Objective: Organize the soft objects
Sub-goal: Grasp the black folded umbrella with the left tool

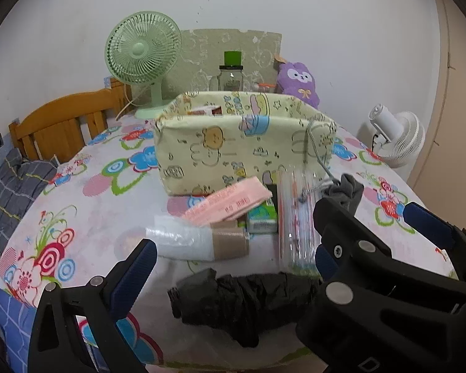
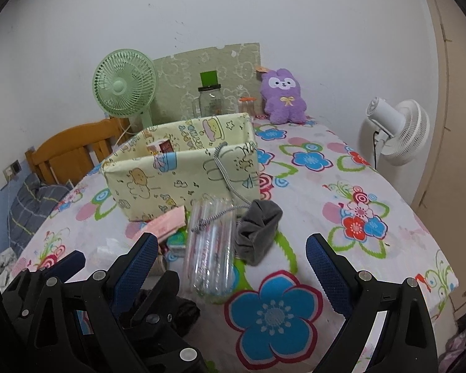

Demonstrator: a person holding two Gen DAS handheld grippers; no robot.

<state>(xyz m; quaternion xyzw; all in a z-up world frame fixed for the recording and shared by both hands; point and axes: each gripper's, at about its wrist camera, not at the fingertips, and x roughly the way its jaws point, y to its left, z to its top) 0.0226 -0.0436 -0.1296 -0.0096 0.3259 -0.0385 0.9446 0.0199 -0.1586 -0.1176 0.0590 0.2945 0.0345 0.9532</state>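
A pale yellow cartoon-print fabric box stands open-topped on the flowered tablecloth. In front of it lie a pink packet, a green tissue pack, a clear film roll, a clear plastic pack and a grey cloth. A black crinkled bundle lies nearest. My left gripper is open just above and behind the bundle. My right gripper is open, with the near end of the clear pack between its fingers. A purple plush sits at the back.
A green desk fan, a glass jar and a patterned board stand behind the box. A white fan stands off the table's right edge. A wooden bed frame and bedding lie left. The box's grey cord trails over the clear pack.
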